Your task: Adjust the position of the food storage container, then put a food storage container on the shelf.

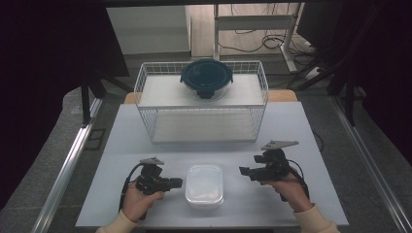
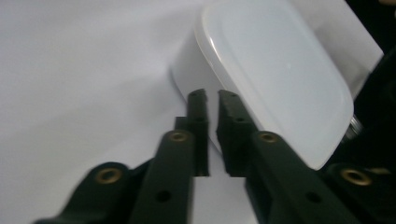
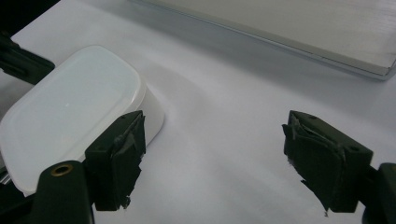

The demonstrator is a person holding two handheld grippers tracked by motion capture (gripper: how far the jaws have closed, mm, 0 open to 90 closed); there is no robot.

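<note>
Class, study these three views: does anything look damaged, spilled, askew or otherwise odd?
Yes: the right claw has ragged, torn-looking pad edges. Otherwise the white lidded container sits flat and closed on the table, and nothing is spilled.

- One white lidded plastic container (image 1: pixel 204 186), rectangular with rounded corners, lies on the table between the two hands; it also shows in the left gripper view (image 2: pixel 280 79) and the right gripper view (image 3: pixel 70 112).
- One round container with a dark teal lid (image 1: pixel 207 77) stands on top of the rack.
- One white wire rack (image 1: pixel 145 82) with two levels stands at the far side of the table.
- One white table (image 1: pixel 126 145) bears everything.
- Two handheld grippers: the left gripper (image 1: pixel 178 183) and the right gripper (image 1: pixel 242 170), each with two black jaws.
- Two hands in cream sleeves, one per gripper.
</note>
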